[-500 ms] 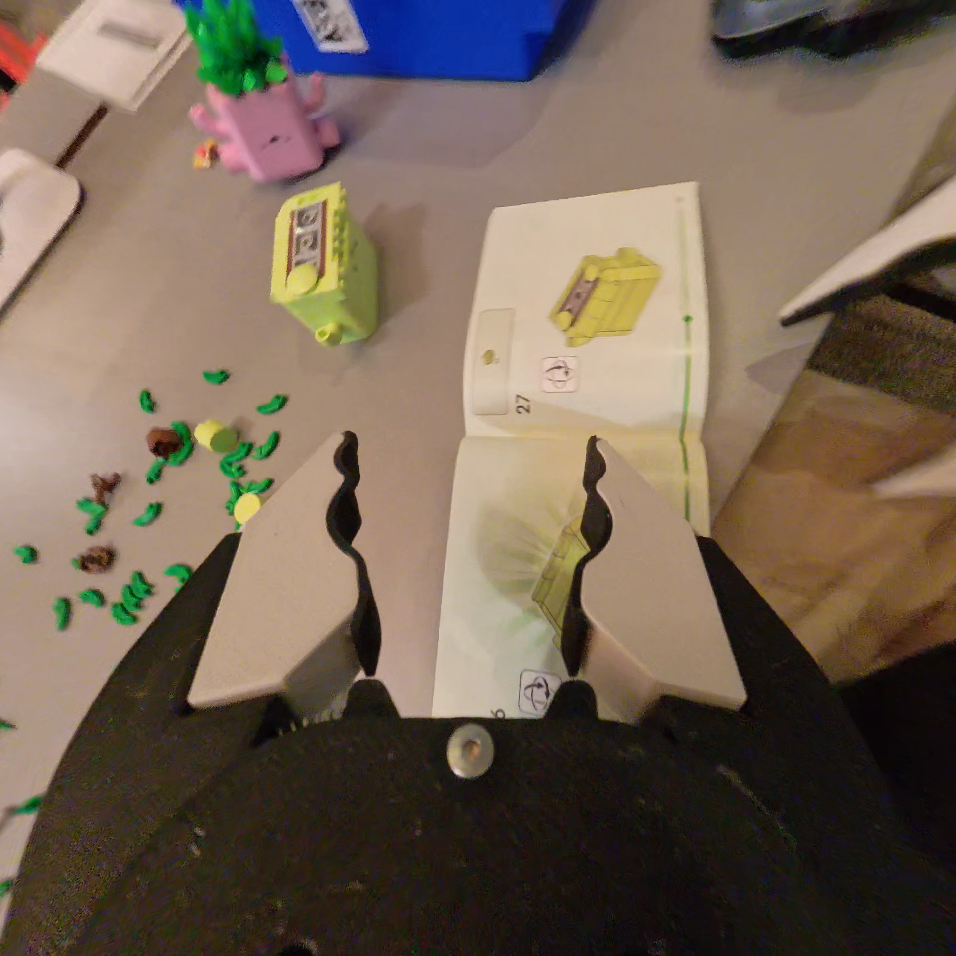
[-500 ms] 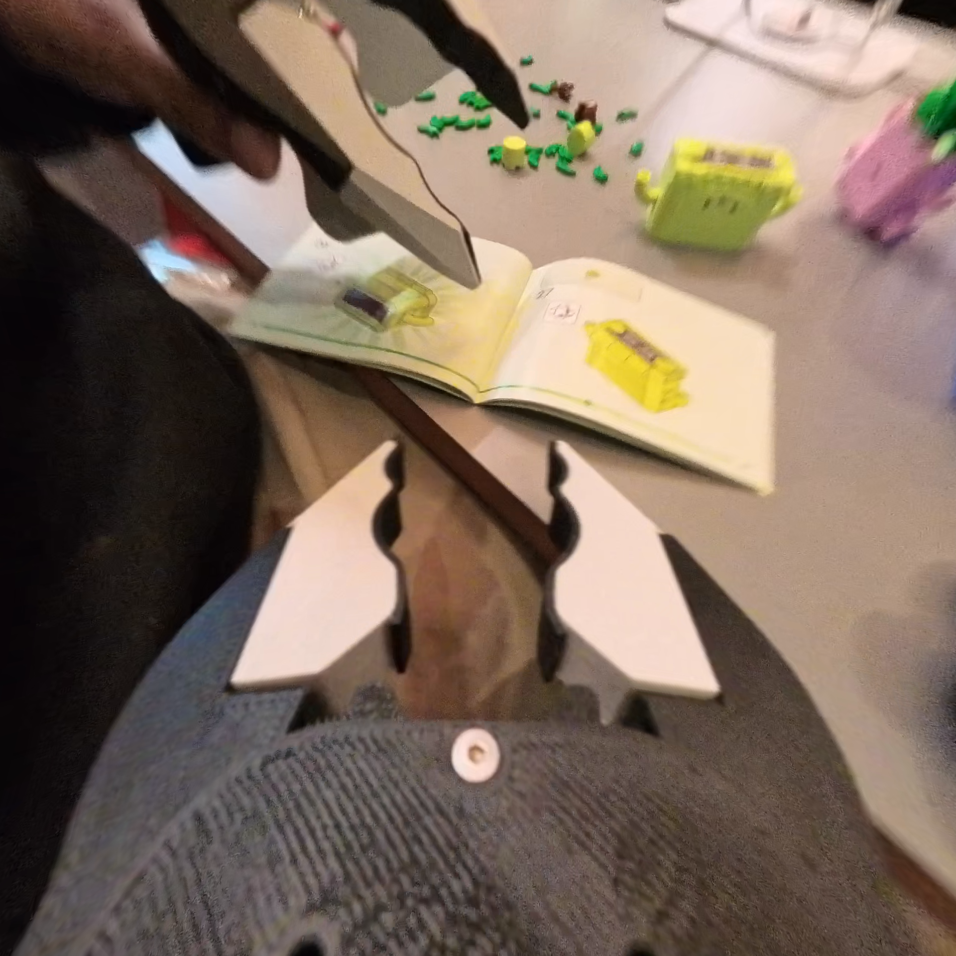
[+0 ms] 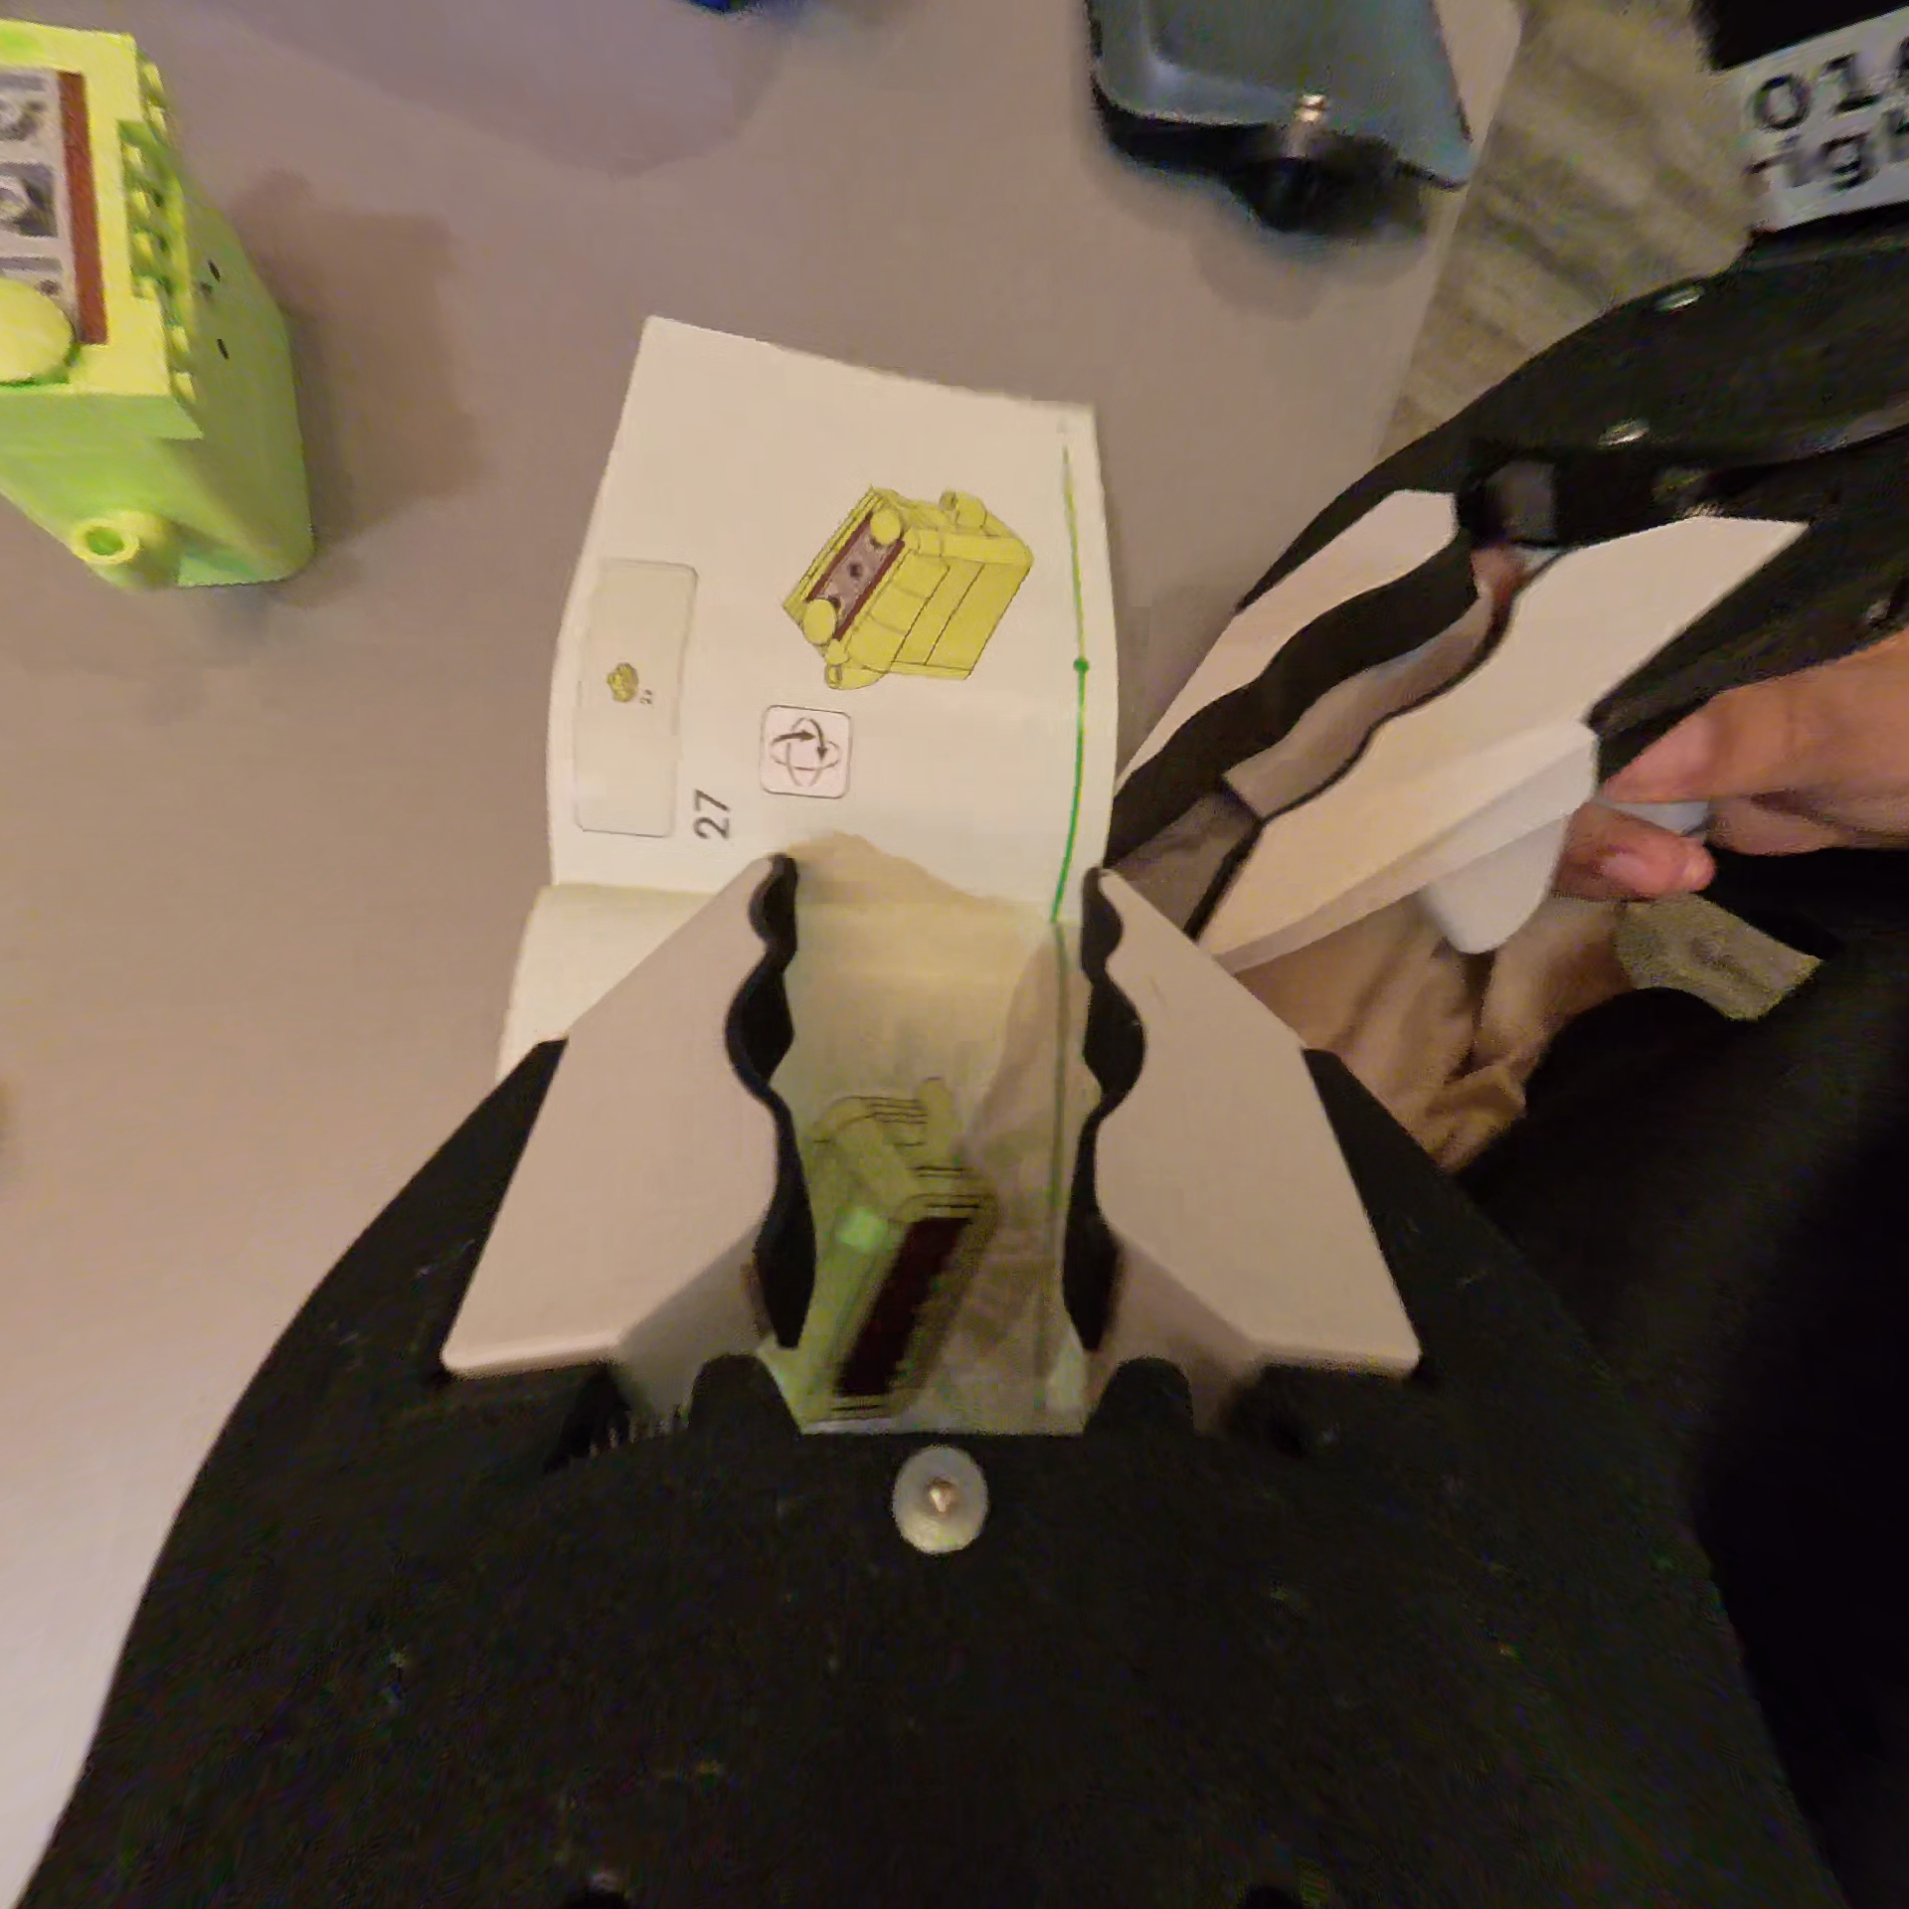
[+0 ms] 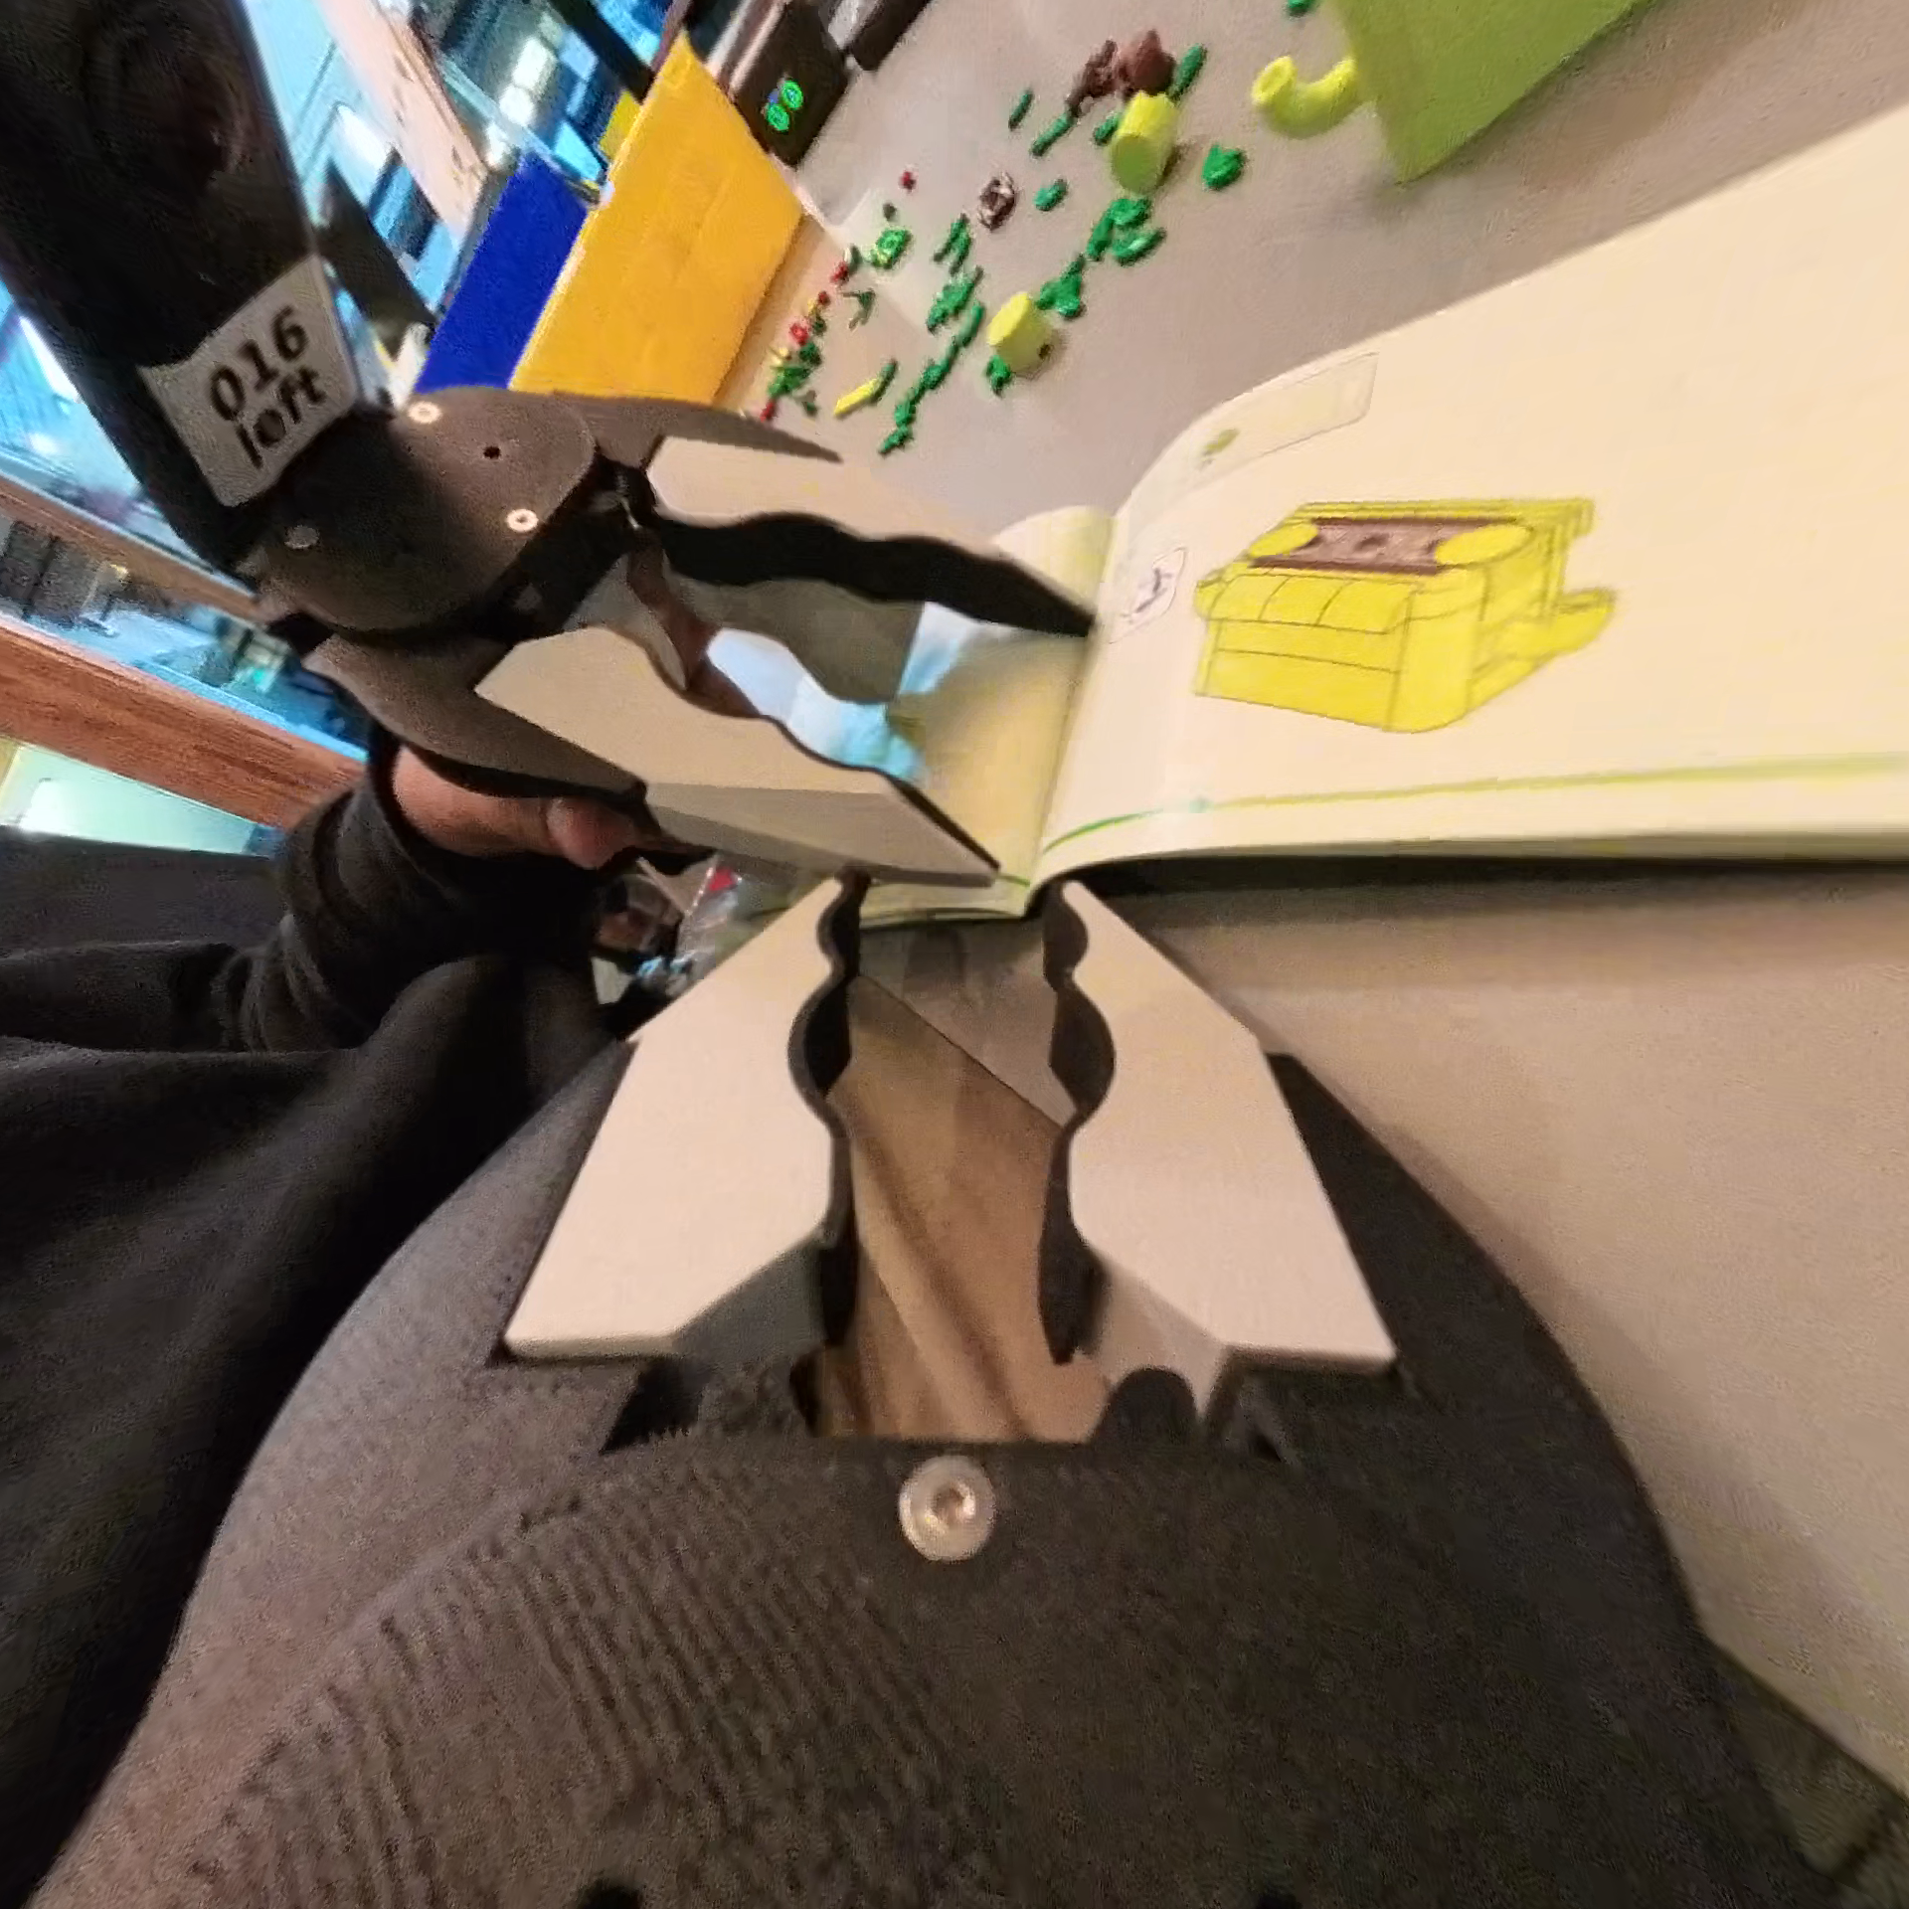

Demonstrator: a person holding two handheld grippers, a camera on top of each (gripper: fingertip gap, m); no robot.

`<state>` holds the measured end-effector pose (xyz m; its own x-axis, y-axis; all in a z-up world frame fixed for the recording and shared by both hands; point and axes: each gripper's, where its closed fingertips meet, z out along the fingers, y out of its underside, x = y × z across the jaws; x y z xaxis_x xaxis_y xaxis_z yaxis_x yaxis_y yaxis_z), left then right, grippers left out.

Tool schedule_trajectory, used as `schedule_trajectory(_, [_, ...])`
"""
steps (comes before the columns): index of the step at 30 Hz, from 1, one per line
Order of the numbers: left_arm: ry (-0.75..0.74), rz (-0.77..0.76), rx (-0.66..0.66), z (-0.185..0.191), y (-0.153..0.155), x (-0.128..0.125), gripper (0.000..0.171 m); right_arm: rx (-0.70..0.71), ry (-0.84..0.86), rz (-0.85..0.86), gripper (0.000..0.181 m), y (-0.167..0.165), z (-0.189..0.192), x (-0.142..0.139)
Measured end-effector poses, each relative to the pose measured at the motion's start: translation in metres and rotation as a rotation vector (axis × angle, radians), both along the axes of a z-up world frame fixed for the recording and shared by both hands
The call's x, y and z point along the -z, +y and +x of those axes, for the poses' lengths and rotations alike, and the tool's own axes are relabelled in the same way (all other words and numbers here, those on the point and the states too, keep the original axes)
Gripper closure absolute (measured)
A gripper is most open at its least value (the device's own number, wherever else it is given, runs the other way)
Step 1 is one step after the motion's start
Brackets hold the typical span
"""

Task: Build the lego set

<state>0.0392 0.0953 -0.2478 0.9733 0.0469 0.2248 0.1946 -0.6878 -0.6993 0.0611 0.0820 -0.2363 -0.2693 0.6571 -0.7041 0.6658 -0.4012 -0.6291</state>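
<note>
Our left gripper hangs apart over the instruction booklet; the right gripper waits apart, empty, at its near edge. We judge this the page-turning step, so next we must pinch 1 sheet.

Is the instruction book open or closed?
Open. The instruction booklet lies spread on the grey table, two pages showing on either side of its fold, each with a yellow build drawn on it.

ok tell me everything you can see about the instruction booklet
The instruction booklet is a thin paper manual lying open on the grey table, near the table's front edge. Its cream pages carry drawings of a yellow-green block build, a green line along one margin and small boxed symbols. The far page curves up slightly from the fold. The left tool, open, hovers over the near page; the right tool, also open, points at the fold from the edge. Contact cannot be told.
</note>
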Motion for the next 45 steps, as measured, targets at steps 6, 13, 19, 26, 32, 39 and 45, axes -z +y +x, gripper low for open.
schedule_trajectory(6, [-0.199, 0.181, 0.007, -0.003, -0.017, -0.042, 0.118, 0.044, 0.134, -0.109, 0.181, 0.007, -0.016, -0.032])
schedule_trajectory(13, [0.087, 0.262, -0.048, -0.002, -0.021, -0.064, 0.098, 0.047, 0.251, -0.113, 0.181, 0.003, -0.026, -0.064])
schedule_trajectory(19, [0.747, 0.118, -0.096, -0.025, -0.027, -0.059, 0.169, -0.031, 0.234, -0.090, 0.181, -0.018, -0.022, -0.070])
schedule_trajectory(26, [1.207, 0.067, 0.050, -0.050, -0.048, -0.083, 0.171, -0.264, 0.242, 0.163, 0.166, -0.013, 0.003, -0.100])
schedule_trajectory(32, [1.433, 0.255, 0.356, -0.021, -0.042, -0.110, 0.171, -0.325, 0.241, 0.318, 0.138, 0.030, -0.053, -0.146])
schedule_trajectory(39, [1.578, 0.467, 0.409, -0.004, -0.052, -0.174, 0.171, -0.737, -0.028, 0.065, 0.129, 0.005, -0.085, -0.140])
schedule_trajectory(45, [1.580, 0.567, 0.420, -0.008, -0.062, -0.189, 0.171, -0.914, -0.198, -0.548, 0.125, -0.021, -0.080, -0.186])
